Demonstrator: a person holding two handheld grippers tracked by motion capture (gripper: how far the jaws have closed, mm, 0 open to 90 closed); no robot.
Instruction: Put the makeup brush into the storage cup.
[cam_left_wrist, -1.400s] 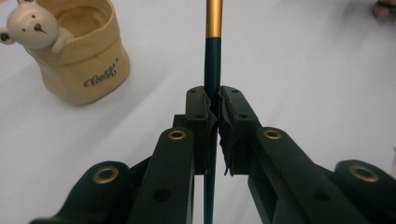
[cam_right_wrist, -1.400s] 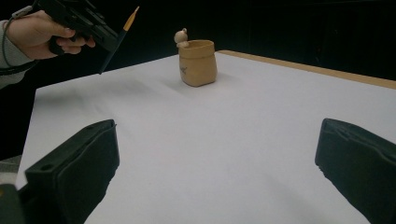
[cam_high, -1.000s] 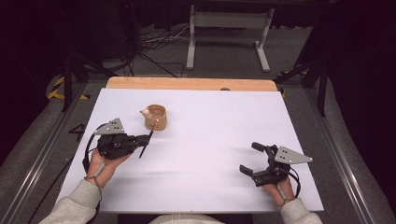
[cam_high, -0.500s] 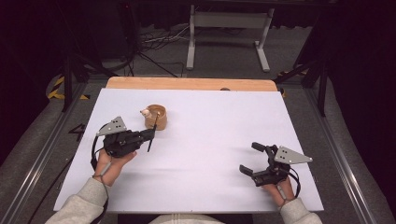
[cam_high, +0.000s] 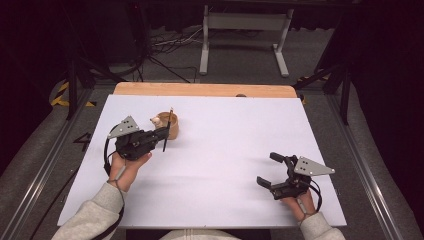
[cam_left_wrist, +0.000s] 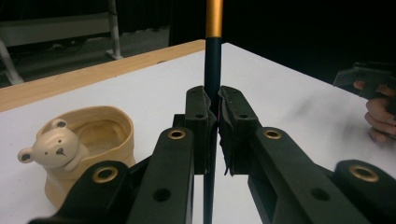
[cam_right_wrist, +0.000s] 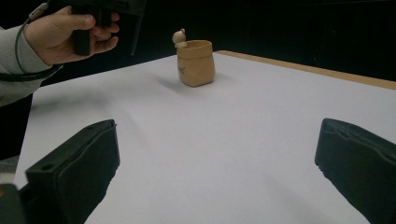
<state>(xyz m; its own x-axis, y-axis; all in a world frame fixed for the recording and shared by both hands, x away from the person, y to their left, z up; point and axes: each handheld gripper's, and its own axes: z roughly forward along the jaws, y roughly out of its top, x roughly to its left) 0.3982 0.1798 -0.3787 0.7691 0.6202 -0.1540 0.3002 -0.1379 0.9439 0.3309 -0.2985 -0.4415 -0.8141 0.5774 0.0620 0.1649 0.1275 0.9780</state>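
In the high view, a thin dark pen with an orange-gold upper part (cam_high: 167, 131) is clamped upright in the left gripper (cam_high: 163, 135), held just beside a tan ceramic cup with a small bear head on its rim (cam_high: 169, 127) on the white table sheet (cam_high: 225, 150). The right gripper (cam_high: 270, 170) is seen resting near the front edge, well apart, jaws spread wide and empty.

In the left gripper view, the pads are pressed against the pen (cam_left_wrist: 212, 70); the cup (cam_left_wrist: 88, 149) stands at the left.

In the right gripper view, a small dark mark on the cup (cam_right_wrist: 195, 63) is too small to be read.
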